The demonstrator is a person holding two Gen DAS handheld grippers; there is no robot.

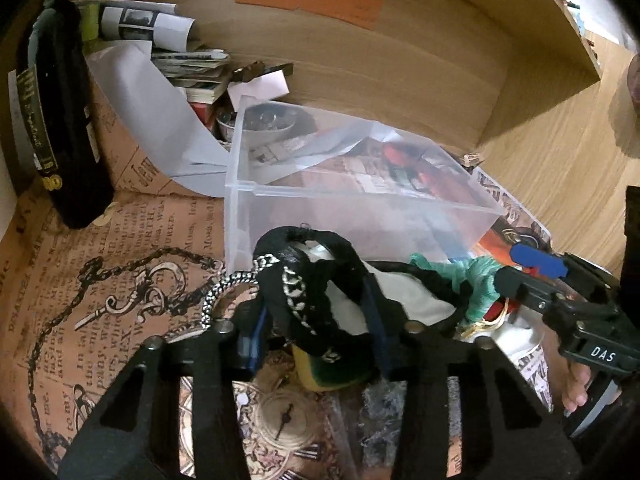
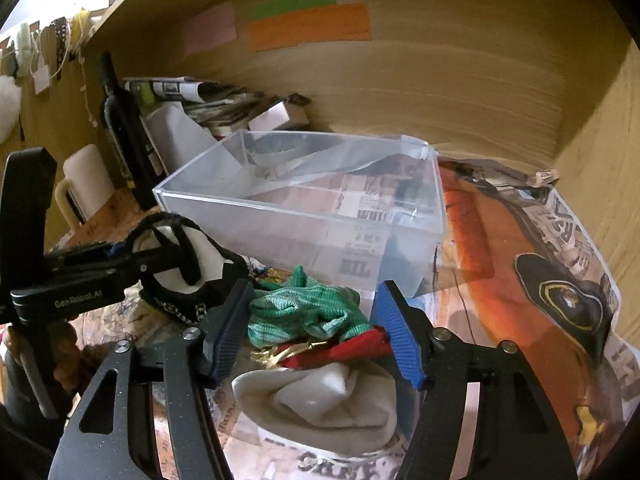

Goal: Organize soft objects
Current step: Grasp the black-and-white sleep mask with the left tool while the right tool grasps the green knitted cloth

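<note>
My left gripper [image 1: 316, 316] is shut on a black and white fabric pouch [image 1: 320, 280] with black straps, lifted just in front of the clear plastic box [image 1: 400, 204]. The pouch also shows in the right wrist view [image 2: 180, 264], held by the left gripper. My right gripper [image 2: 316, 332] is open around a green knitted cloth [image 2: 308, 308] and a red ribbon [image 2: 344, 350], with a grey sock [image 2: 320, 404] below. The clear box [image 2: 304, 204] stands right behind the pile and holds no soft objects.
A dark wine bottle [image 1: 52, 120] stands at the left. Papers and books [image 1: 188, 64] pile up at the back. Wooden walls [image 2: 440, 92] enclose the space. Printed paper [image 1: 120, 280] covers the surface. A yellow-green sponge [image 1: 332, 376] lies under the left gripper.
</note>
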